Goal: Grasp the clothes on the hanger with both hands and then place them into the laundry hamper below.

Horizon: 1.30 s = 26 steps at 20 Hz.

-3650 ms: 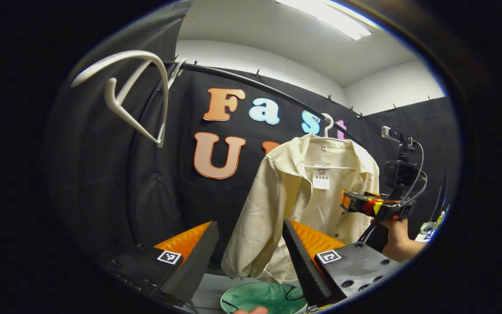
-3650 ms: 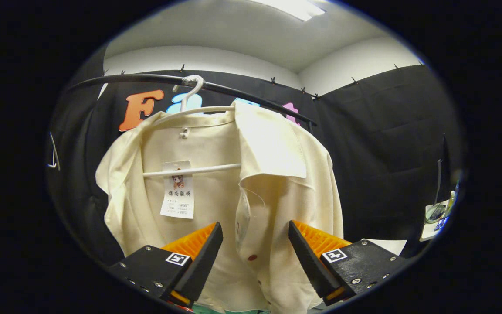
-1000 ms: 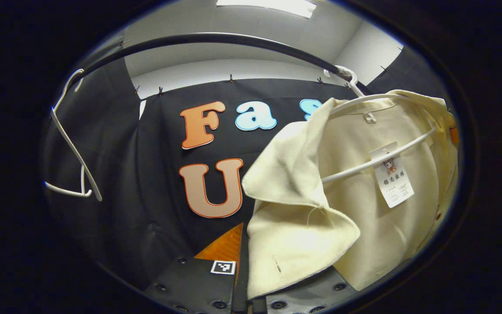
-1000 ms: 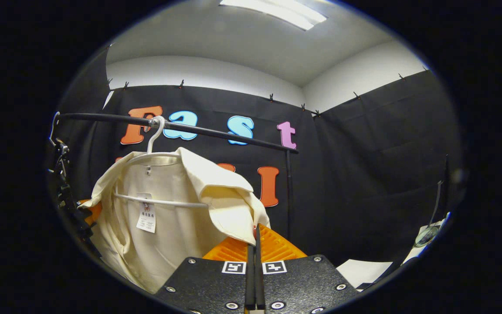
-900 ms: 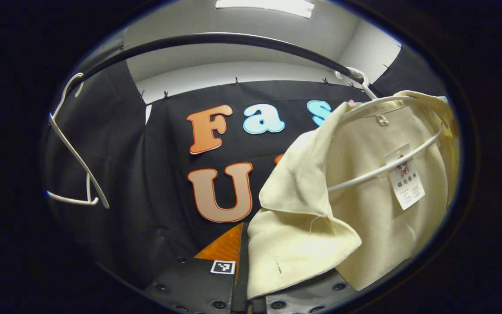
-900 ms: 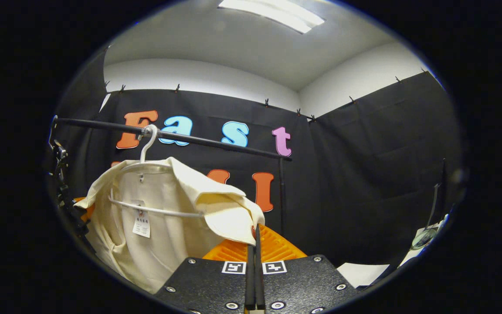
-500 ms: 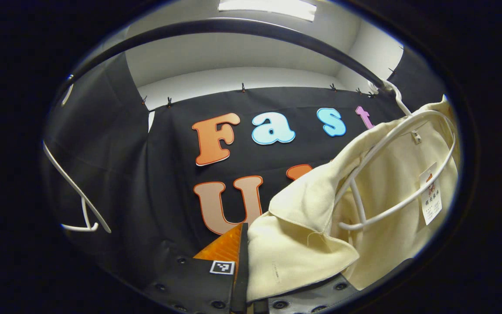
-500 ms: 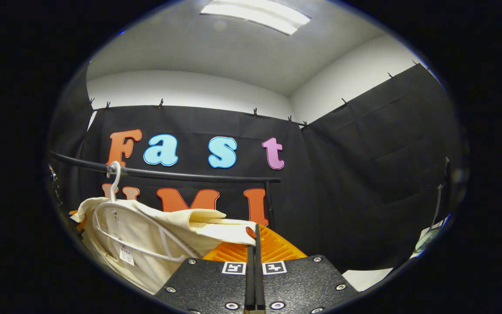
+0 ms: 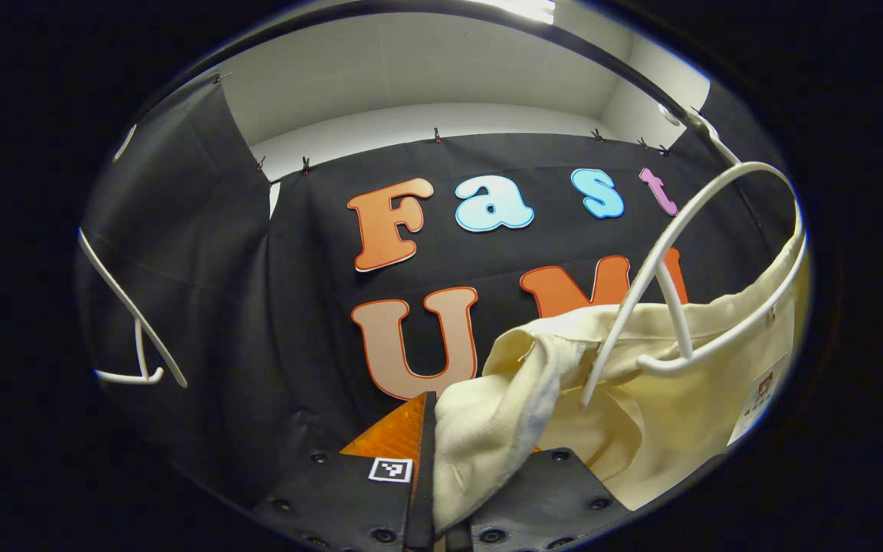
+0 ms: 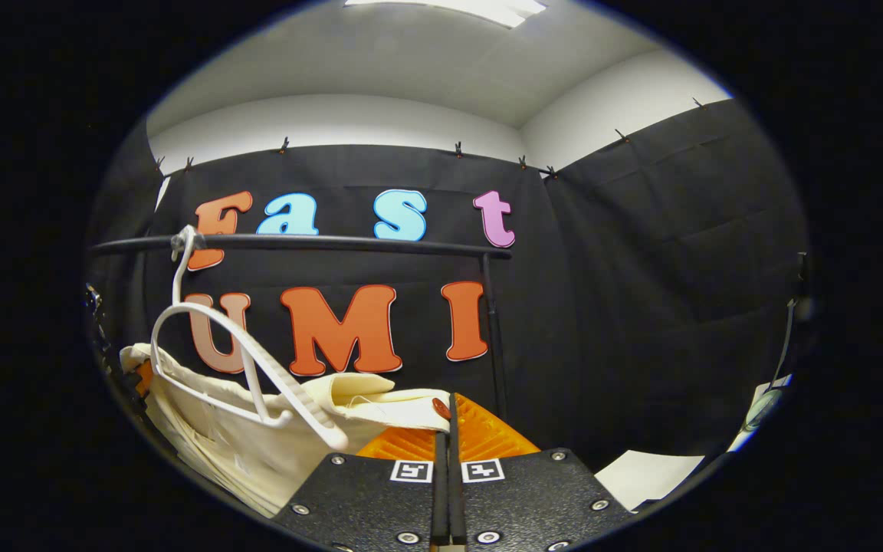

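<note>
We see the cream shirt (image 9: 641, 399) at the lower right of the left gripper view, sagging below the white hanger (image 9: 687, 253), whose lower bar is still inside the collar. The left gripper (image 9: 430, 452) has its fingers pressed together on a fold of the shirt's edge. In the right gripper view the shirt (image 10: 257, 429) lies at the lower left, and the right gripper (image 10: 448, 429) pinches its buttoned edge between closed fingers. The hanger (image 10: 219, 337) hooks on the black rail (image 10: 334, 244). A second white hanger (image 9: 131, 330) hangs at the left of the left gripper view.
</note>
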Each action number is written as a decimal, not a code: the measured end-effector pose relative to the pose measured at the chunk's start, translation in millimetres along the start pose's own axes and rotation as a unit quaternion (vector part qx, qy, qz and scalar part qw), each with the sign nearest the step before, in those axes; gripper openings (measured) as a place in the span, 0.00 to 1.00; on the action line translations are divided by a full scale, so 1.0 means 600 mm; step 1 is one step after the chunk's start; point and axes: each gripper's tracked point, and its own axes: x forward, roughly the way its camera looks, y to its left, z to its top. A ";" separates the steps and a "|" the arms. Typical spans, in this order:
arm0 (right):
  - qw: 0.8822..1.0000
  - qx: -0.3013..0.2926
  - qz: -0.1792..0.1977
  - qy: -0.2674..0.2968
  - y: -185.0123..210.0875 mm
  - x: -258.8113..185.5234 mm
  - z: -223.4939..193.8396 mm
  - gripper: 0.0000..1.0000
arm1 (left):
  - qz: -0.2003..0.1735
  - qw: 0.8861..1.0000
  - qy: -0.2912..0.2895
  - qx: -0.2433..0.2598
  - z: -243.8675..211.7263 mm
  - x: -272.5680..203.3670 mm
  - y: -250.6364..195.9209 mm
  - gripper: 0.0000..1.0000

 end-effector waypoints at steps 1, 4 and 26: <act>1.000 -0.011 0.000 0.007 0.004 -0.001 -0.018 0.00 | 0.000 1.000 0.004 0.001 -0.009 0.001 0.001 0.14; 1.000 -0.005 0.012 0.028 0.019 -0.013 -0.059 0.00 | 0.004 1.000 0.019 0.007 -0.038 -0.006 0.013 0.14; 0.995 -0.039 0.088 0.001 0.148 -0.245 -0.014 0.00 | -0.045 0.996 0.045 -0.062 -0.042 -0.281 0.067 0.14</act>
